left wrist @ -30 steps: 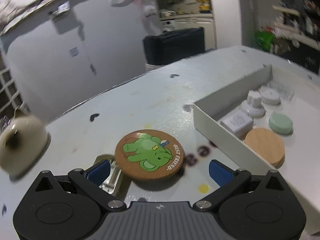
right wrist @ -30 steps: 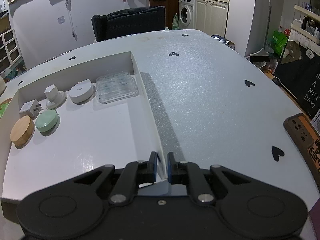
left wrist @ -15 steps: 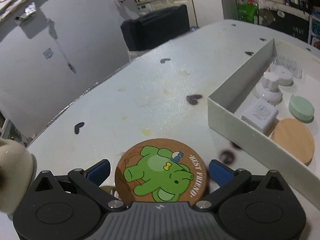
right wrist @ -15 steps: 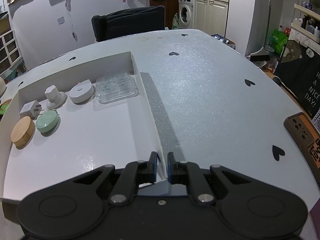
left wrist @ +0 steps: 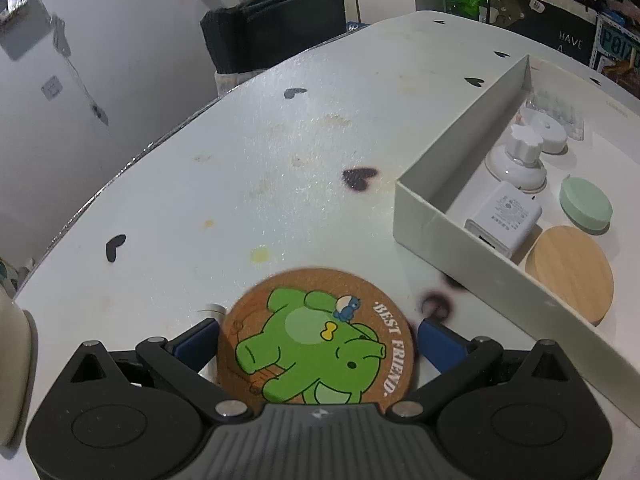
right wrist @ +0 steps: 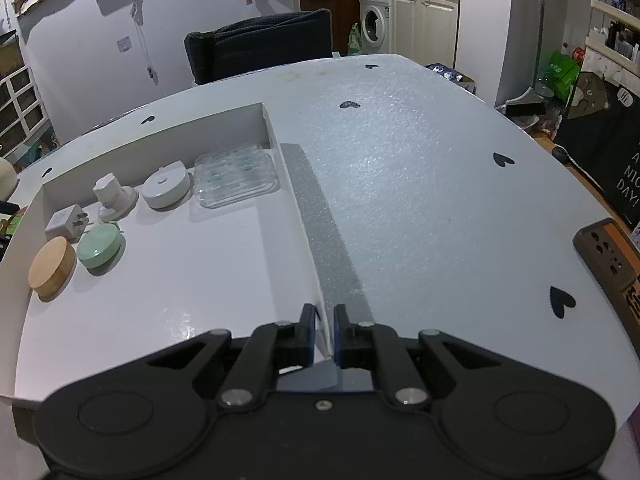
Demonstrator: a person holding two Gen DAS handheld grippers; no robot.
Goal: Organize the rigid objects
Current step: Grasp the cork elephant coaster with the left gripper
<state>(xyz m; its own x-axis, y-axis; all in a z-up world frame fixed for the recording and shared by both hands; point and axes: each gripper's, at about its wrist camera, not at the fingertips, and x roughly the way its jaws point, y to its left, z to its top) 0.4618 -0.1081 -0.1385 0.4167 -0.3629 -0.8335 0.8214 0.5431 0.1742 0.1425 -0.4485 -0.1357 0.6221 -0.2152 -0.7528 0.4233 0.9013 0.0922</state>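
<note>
1. Left gripper point(left wrist: 316, 338): jaws apart, 1 on either side of the coaster point(left wrist: 316, 340). Since a second ago it has advanced until the coaster, then ahead of the fingers, sits between them. Whether the pads touch its rim is unclear from this angle.
2. Coaster lies flat on the table point(left wrist: 248, 168), just outside the tray point(left wrist: 460, 152), not yet lifted.
3. Right gripper point(right wrist: 325, 330): jaws clamped on the tray's right wall, unmoved, steadying it.
4. Tray already holds 6 items, including a charger point(left wrist: 504, 216) and wooden lid point(left wrist: 568, 272).
5. Judgement: the grasp is set up; closing on the coaster comes next.
</note>
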